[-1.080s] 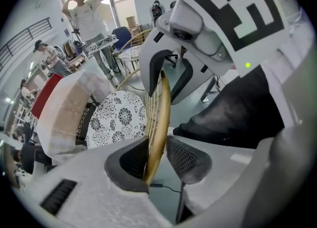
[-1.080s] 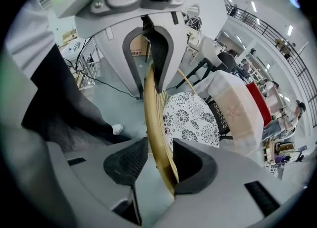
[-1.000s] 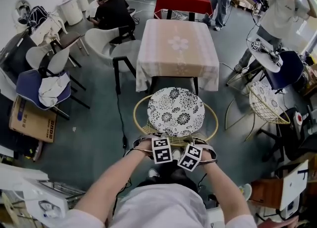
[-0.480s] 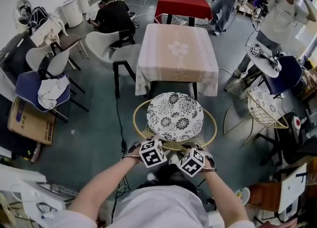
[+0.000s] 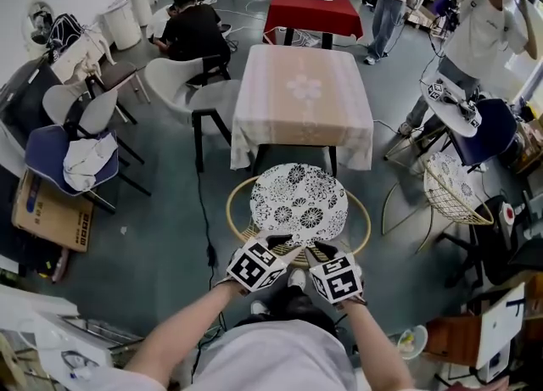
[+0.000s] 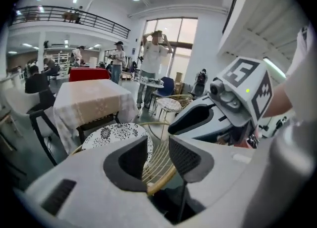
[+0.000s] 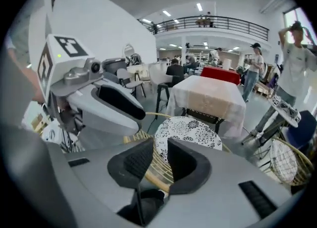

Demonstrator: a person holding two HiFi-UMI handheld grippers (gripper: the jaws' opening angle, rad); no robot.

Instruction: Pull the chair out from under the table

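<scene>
Ahead of you, a pale flower-printed cloth (image 5: 301,139) covers the tabletop (image 5: 263,71). It stands on the grey floor (image 5: 161,245), with the wicker chair (image 5: 299,203) just before it.

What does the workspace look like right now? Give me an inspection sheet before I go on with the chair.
surface: grey floor; table under a pale cloth.
job's things: wicker chair with floral seat, almost wholly out from under the table.
clutter: cardboard box at left.
grippers: left claw open, chair rim showing in its gap, untouched; right claw closing, rim in its gap, pads not on it.
cables: black cable on the floor beside the chair.
surroundings: spare chairs, red table, several people.
</scene>
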